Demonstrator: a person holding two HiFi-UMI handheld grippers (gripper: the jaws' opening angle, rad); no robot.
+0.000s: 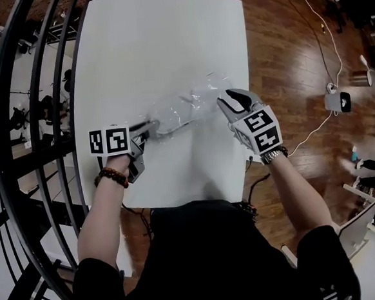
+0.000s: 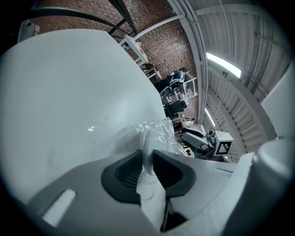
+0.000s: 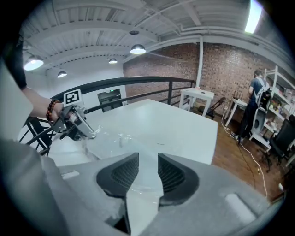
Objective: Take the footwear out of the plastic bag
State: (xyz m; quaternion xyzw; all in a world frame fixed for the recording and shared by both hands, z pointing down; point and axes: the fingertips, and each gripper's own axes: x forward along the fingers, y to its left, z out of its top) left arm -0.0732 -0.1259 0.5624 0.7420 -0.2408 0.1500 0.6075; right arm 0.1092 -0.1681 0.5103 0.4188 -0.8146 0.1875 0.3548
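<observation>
The left gripper [image 1: 148, 126] has its dark, ribbed pads [image 2: 126, 170] pressed on a gathered fold of the clear crumpled plastic bag [image 1: 184, 111]. The film bunches pale and wrinkled in the narrow slot between them. The right gripper [image 1: 230, 100] has its jaws spread. The smooth white surface shows through the gap in the right gripper view, and whether any film lies between its ribbed pads [image 3: 173, 175] cannot be told.

The bag lies stretched between the two grippers, glossy and creased, with bright glints along its folds. It sits on the white rectangular table [image 1: 166, 44], nearer the near edge than the far one and closer to the right edge than the left. Something pale and rounded shows inside the film [image 2: 148, 143] just beyond the left pads. This appears to be the footwear, inside the bag, though its shape cannot be made out.

Each gripper body is smooth grey plastic and carries a white cube with black square markers [image 1: 109, 141]. The left wrist wears a brown bead bracelet [image 1: 110, 177] and the right a metal watch [image 1: 273, 153].

The tabletop is matt and flat with rounded corners. Its far half is bare from edge to edge, and a bare strip runs along the near edge in front of the person. Curved black metal railing bars [image 1: 18, 127] run close beside the left edge. Glossy brown wooden floor [image 1: 283, 54] lies past the right edge, with a white cable [image 1: 321, 38] trailing across it.
</observation>
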